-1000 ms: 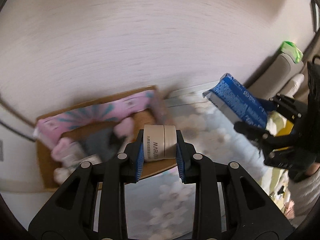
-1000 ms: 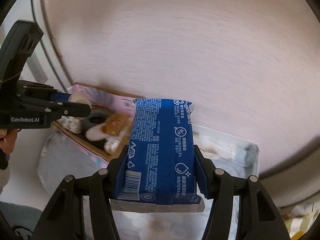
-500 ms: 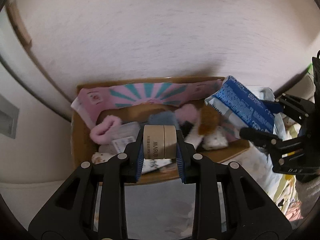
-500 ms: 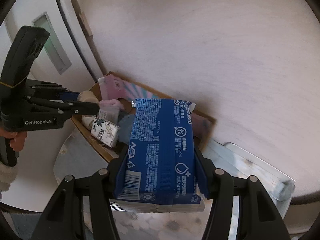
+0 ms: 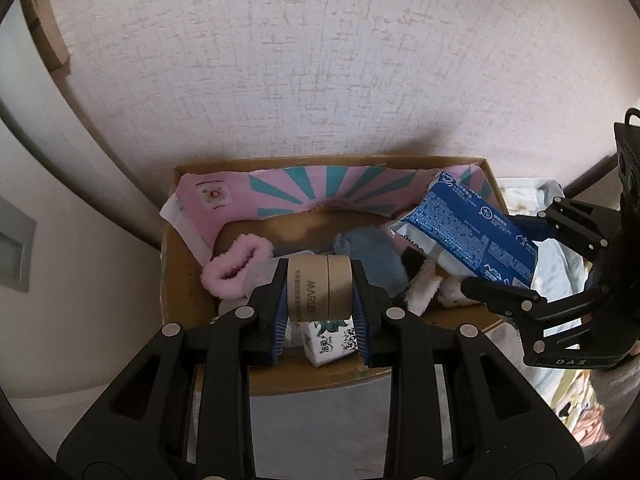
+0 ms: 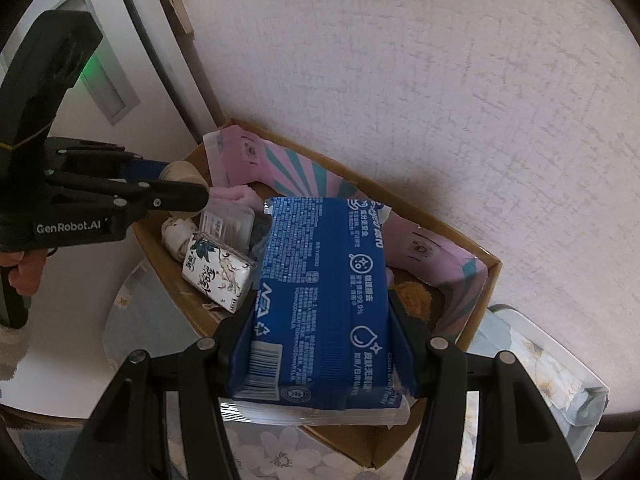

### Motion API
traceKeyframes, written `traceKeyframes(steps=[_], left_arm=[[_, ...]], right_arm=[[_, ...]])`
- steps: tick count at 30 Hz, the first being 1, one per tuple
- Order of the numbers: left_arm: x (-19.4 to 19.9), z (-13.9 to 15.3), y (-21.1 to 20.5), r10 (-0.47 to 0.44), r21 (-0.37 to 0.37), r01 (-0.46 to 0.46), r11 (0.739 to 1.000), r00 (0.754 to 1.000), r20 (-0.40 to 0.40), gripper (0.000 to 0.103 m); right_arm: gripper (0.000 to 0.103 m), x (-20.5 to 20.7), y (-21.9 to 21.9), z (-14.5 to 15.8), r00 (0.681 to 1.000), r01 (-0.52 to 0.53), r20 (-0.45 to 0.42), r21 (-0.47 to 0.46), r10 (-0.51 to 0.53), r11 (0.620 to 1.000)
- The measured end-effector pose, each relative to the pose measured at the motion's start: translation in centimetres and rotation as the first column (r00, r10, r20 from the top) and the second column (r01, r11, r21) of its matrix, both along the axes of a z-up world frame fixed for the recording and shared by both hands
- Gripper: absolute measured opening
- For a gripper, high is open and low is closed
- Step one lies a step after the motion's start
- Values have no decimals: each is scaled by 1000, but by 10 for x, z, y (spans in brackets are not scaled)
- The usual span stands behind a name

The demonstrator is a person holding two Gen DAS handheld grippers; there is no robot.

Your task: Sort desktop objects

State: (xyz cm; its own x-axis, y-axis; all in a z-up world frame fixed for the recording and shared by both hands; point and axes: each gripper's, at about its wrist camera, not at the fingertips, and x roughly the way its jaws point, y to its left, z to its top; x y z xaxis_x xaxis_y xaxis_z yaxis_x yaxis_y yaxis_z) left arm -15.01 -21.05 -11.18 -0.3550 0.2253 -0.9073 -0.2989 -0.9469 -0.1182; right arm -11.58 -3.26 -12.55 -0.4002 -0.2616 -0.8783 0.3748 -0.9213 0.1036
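Already both loads hang over the box [image 5: 332,376], so the risks are all about the drop. The left gripper [image 5: 320,300] is clamped narrowly on a tan jar [image 5: 320,286], pads pressing its two flat ends, and it hovers above the near side of the box, over a white printed pack [image 5: 328,340] and beside a pink scrunchie [image 5: 236,268]. The right gripper [image 6: 322,328] stands about half open around a blue wipes pack [image 6: 320,304], pinching its long sides, above the box's right half.

If let go from this height, the jar would likely land on soft, uneven clutter and, being round, could roll off the pile toward the low near wall (it might even hop out onto the surface [image 6: 280,460]). The wipes pack is soft and wide; it juts past the near rim in the right wrist view, so a release now could leave it see-sawing on the cardboard edge or sliding outside. The two grippers also sit near each other, and lowering both together could knock one into the other. A pink paper liner [image 5: 304,196] lining the back wall could catch a corner.
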Motion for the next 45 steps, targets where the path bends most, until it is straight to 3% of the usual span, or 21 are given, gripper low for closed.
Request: traceKeyframes(steps=[2, 3, 4, 5, 6, 14, 19, 24, 30, 32, 36, 45], left_arm=[[0, -3, 0, 6, 5, -6, 1000, 1000, 2, 28], [1, -3, 1, 10, 6, -10, 1000, 1000, -7, 39], [3, -2, 1, 11, 8, -11, 1000, 999, -32, 56], [4, -3, 2, 11, 9, -10, 1000, 999, -46, 103], [7, -2, 2, 11, 15, -10, 1000, 998, -69, 103], [21, 7, 10, 27, 32, -24, 999, 996, -84, 103], [29, 15, 19, 73, 27, -71, 997, 996, -59, 103], [50, 37, 24, 146, 84, -139, 987, 986, -84, 103], [82, 57, 41, 171, 8, -172, 985, 974, -147, 103], [94, 65, 45, 165, 15, -165, 986, 973, -162, 103], [111, 77, 49, 182, 32, -179, 983, 966, -185, 103], [138, 97, 75, 159, 32, -156, 987, 959, -235, 103]], right_arm=[[58, 0, 0, -3, 1000, -1, 20, 7, 1, 1000], [67, 0, -1, -5, 1000, 3, 14, 9, -3, 1000], [76, 1, 0, -4, 1000, 8, 4, 11, -8, 1000], [95, 4, 0, -3, 1000, 19, -12, 14, -19, 1000], [103, 6, 2, -1, 999, 31, -26, 14, -31, 999], [102, 29, 12, 5, 989, 143, -36, 38, -142, 989], [102, 45, 15, 13, 972, 237, -41, 125, -233, 964], [102, 72, 34, 44, 912, 410, -76, 139, -403, 901], [103, 112, 51, 73, 838, 543, -104, 70, -535, 837], [103, 125, 55, 79, 820, 568, -106, 37, -562, 822], [103, 147, 60, 91, 779, 620, -168, 59, -605, 782], [102, 170, 76, 95, 750, 650, -192, 40, -633, 759]])
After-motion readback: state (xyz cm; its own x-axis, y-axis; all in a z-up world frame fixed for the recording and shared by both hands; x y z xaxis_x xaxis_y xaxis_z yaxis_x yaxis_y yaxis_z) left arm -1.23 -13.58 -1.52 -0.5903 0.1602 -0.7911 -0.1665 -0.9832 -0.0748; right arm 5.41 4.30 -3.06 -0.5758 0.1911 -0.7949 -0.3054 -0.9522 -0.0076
